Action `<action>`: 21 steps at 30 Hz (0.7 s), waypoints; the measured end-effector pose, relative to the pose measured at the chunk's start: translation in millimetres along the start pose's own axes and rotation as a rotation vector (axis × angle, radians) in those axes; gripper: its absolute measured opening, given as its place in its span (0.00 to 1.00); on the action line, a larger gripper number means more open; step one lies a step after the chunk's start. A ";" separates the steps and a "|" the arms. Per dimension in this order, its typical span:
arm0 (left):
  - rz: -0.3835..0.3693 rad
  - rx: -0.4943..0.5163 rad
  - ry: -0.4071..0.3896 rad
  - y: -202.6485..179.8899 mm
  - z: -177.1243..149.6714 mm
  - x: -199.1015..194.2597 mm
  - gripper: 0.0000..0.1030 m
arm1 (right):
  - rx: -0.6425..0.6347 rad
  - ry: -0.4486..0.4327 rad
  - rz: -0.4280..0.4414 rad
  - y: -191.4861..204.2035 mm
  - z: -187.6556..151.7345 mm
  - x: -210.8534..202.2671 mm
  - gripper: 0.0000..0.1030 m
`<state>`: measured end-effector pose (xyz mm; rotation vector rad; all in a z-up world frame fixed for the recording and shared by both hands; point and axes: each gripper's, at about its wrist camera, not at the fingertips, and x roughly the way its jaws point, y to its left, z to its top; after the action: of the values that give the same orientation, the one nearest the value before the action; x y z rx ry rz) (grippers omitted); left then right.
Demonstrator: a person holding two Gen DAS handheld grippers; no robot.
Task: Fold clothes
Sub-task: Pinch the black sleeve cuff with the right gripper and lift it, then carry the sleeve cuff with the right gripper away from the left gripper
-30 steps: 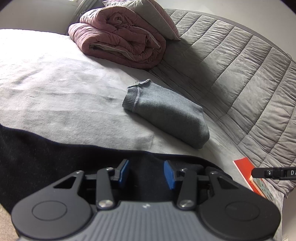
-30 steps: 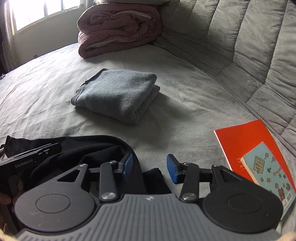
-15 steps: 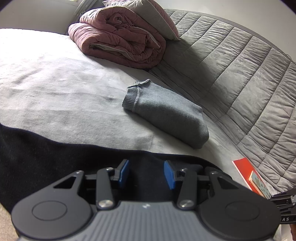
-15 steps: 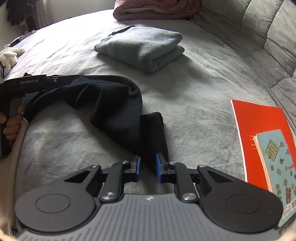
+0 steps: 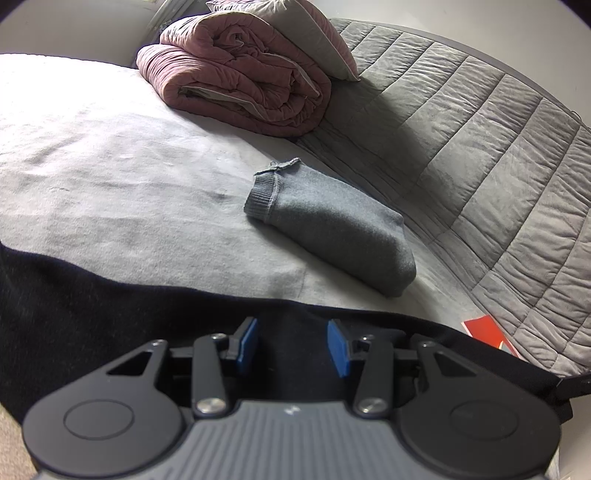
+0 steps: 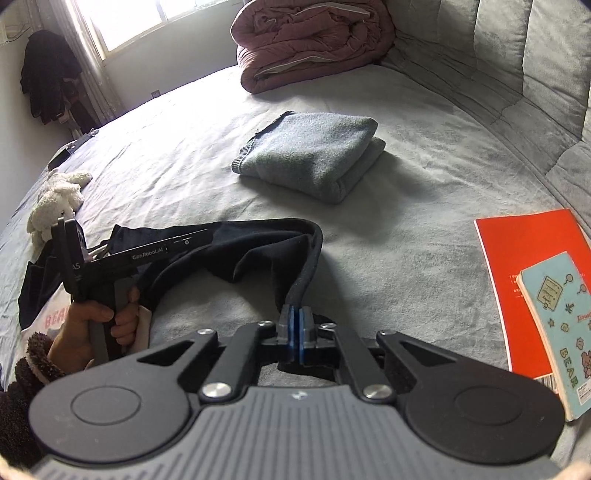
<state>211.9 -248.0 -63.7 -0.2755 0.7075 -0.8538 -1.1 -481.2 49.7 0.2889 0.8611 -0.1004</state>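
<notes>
Clothes half done: one grey garment (image 6: pixel 310 158) lies folded, one black garment (image 6: pixel 258 251) is only just taken up.

Folded grey piece sits on the bed (image 6: pixel 406 221) well ahead of both sets of jaws; nothing more to do there, I'd say. Black piece hangs between the two tools, unfolded: the right gripper (image 6: pixel 295 334) has its jaws pressed together on a rolled edge, while the left gripper (image 5: pixel 291 347) has jaws apart with dark cloth between them, grip unclear. All its folds remain. Right of the right jaws lie a red book (image 6: pixel 524 266) and a blue notebook (image 6: pixel 557 325); far ahead, a rolled pink quilt (image 6: pixel 314 40), a window (image 6: pixel 140 22), a padded grey headboard (image 5: pixel 480 147).
</notes>
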 end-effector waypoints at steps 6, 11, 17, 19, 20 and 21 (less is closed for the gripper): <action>0.003 0.003 -0.001 -0.7 -0.1 -0.1 0.42 | -0.015 0.003 -0.289 -21.8 4.5 41.2 0.02; 0.017 0.019 -0.004 -3.2 -0.2 -1.8 0.42 | -0.115 -0.065 -0.505 -32.1 2.6 64.9 0.01; 0.042 0.050 -0.003 -7.1 0.0 -4.6 0.42 | -0.162 -0.192 -0.615 -41.4 -1.8 76.2 0.01; 0.041 0.048 -0.002 -6.5 -0.1 -4.7 0.42 | -0.162 -0.238 -0.631 -43.7 -1.9 80.8 0.01; 0.040 0.048 -0.002 -6.2 -0.3 -4.7 0.42 | -0.161 -0.258 -0.634 -44.5 -1.8 84.2 0.02; 0.039 0.047 -0.002 -6.0 -0.5 -4.7 0.42 | -0.158 -0.261 -0.630 -45.9 -2.1 87.2 0.02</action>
<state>206.0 -248.2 -58.9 -0.2193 0.6880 -0.8316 44.6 -521.9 -27.4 -0.1518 0.6692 -0.6397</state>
